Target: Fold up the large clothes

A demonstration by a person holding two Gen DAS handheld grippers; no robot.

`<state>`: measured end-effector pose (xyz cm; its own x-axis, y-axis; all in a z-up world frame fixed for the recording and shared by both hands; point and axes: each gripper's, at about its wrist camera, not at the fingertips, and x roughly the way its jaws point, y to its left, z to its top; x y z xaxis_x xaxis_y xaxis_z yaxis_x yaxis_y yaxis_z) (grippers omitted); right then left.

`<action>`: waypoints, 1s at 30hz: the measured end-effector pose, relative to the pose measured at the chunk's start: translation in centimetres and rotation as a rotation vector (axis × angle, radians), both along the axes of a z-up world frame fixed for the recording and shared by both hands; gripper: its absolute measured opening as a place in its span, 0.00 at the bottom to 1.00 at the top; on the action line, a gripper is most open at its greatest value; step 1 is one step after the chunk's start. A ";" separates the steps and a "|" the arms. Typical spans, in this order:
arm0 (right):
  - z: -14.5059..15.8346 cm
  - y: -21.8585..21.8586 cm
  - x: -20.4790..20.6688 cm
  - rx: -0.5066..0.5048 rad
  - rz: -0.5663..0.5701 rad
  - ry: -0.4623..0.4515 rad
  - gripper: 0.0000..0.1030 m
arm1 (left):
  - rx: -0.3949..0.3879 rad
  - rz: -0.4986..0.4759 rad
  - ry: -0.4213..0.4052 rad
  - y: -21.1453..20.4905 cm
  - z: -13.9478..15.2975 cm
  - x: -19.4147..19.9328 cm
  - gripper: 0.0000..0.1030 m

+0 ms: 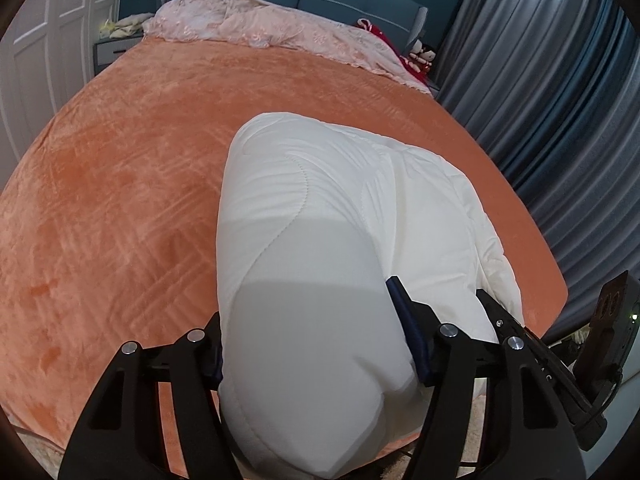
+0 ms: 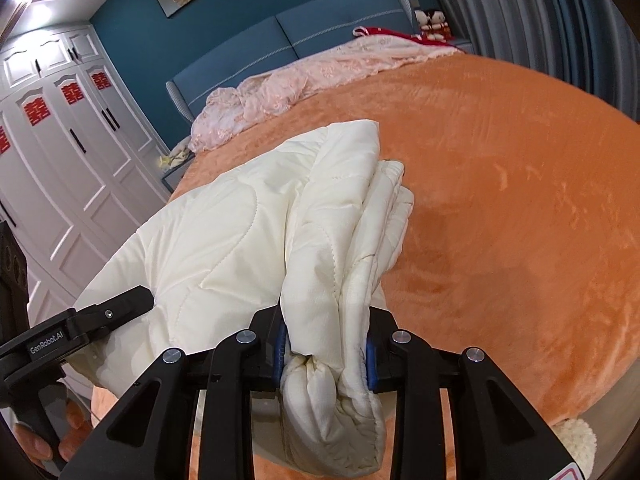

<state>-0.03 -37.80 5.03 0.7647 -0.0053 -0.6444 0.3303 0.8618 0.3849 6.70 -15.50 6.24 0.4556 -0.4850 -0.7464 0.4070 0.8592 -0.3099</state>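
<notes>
A thick white quilted comforter [image 1: 320,208] lies folded on the orange bed [image 1: 120,184]. My left gripper [image 1: 316,344] is shut on its near fold, with the bulky fabric filling the gap between the blue pads [image 1: 408,332]. My right gripper [image 2: 326,354] is shut on a bunched stack of the comforter's layered edges [image 2: 344,240]. The left gripper also shows in the right wrist view [image 2: 108,316] at the left, against the comforter's side. The right gripper shows at the right edge of the left wrist view [image 1: 520,332].
A crumpled pink lace bedcover [image 1: 260,24] lies at the head of the bed by the blue headboard [image 2: 280,40]. White wardrobe doors [image 2: 68,152] stand on one side, grey curtains [image 1: 560,80] on the other. A bedside table [image 1: 112,46] holds small items.
</notes>
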 end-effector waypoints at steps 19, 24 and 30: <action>7.8 3.7 -2.8 -0.198 -0.014 -0.156 0.28 | -0.091 -0.016 -0.147 2.0 6.4 -2.8 0.60; 10.6 4.7 -3.5 -0.261 -0.013 -0.220 0.28 | -0.135 -0.027 -0.210 3.3 9.0 -3.7 0.60; 15.7 6.9 -3.6 -0.355 0.011 -0.351 0.28 | -0.203 -0.035 -0.344 5.8 13.2 -4.3 0.60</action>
